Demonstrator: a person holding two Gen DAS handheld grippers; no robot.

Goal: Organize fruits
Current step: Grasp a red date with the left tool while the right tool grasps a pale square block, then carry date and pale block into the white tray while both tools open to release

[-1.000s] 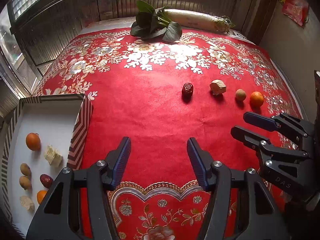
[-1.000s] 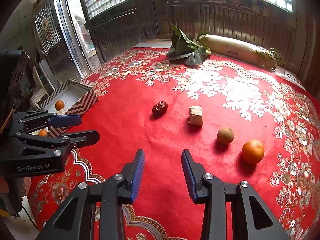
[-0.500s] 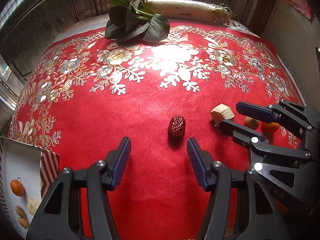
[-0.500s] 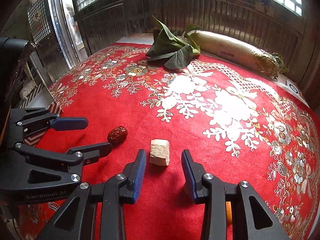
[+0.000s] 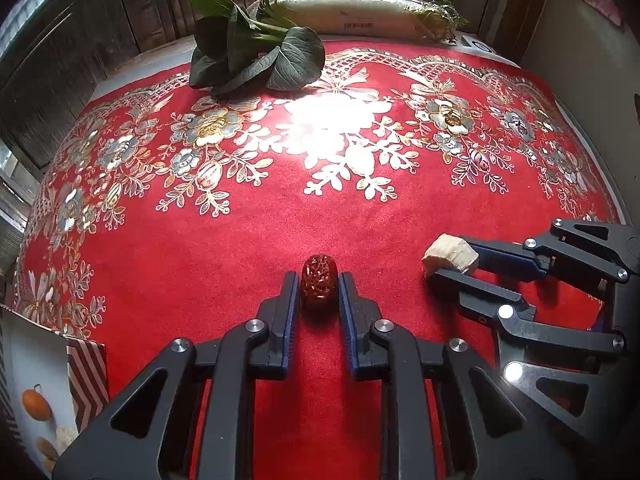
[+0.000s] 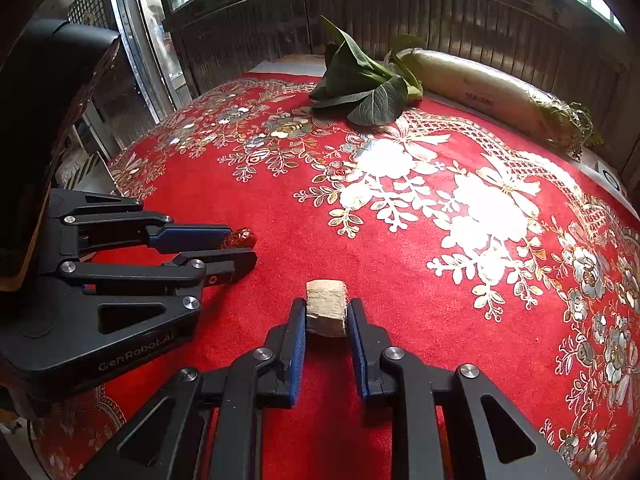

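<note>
A wrinkled red date lies on the red embroidered cloth. My left gripper is low over it, its jaws closing, and both blue pads press on the date's sides. From the right wrist view the left gripper shows at the left with the date at its tips. A pale beige chunk sits between the right gripper pads, jaws closing and touching both of its sides. In the left wrist view that chunk sits at the tips of the right gripper.
A striped box at the lower left holds an orange fruit and several other pieces. Leafy greens and a long white radish lie at the table's far edge. Dark slatted walls surround the table.
Both grippers moved forward across the cloth, the left up to the date and the right up to the pale chunk. Both sets of jaws went from wide apart to closed on these items.
</note>
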